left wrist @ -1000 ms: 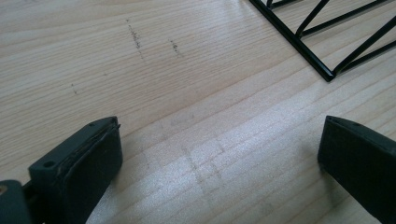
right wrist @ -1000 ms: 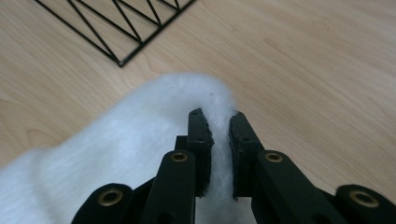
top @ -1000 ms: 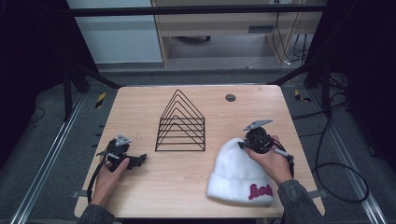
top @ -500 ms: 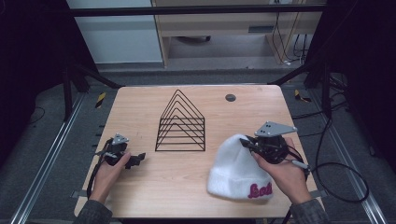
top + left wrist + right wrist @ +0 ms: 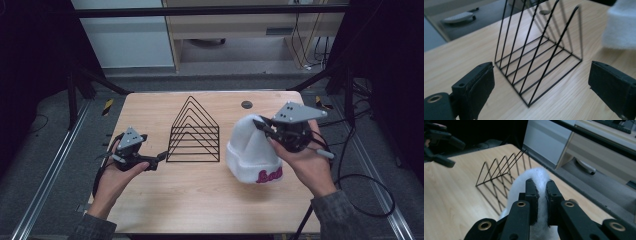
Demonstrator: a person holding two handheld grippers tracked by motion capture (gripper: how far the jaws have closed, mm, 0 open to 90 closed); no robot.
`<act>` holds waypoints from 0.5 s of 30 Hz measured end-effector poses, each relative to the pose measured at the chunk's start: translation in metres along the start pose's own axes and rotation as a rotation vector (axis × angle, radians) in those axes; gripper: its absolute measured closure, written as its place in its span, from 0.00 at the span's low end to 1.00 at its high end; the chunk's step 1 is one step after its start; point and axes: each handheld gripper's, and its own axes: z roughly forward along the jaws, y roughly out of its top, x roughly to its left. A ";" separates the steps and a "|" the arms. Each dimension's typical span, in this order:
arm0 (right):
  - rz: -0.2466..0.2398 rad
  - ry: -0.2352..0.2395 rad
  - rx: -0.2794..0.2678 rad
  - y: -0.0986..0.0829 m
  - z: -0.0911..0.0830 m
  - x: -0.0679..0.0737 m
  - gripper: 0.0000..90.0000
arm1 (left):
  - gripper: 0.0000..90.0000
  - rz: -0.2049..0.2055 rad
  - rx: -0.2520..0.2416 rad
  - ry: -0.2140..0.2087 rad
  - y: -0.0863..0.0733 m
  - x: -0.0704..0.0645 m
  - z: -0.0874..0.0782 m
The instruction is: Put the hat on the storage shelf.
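A white knit beanie (image 5: 249, 150) with a red script logo hangs lifted at the table's right, its crown pinched in my right gripper (image 5: 261, 128), which is shut on it. In the right gripper view the white knit (image 5: 537, 176) bulges up between and above the two closed jaws. A black wire rack (image 5: 194, 131) of triangular dividers stands upright at the table's middle. My left gripper (image 5: 159, 157) rests at the left, open, pointing at the rack's near corner (image 5: 529, 103). Its jaws stand wide apart with nothing between them.
A small dark round disc (image 5: 246, 104) sits in the tabletop at the back right. A cable (image 5: 367, 185) trails off the right edge from the right gripper. Dark floor and metal frame rails (image 5: 50, 170) surround the wooden table (image 5: 200, 200).
My right gripper has lifted the beanie's crown and carried it back and left, toward the rack. The left gripper has barely moved.
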 end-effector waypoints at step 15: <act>-0.034 -0.058 -0.115 0.090 0.004 -0.017 0.93 | 0.17 0.093 -0.043 -0.079 0.074 -0.015 0.000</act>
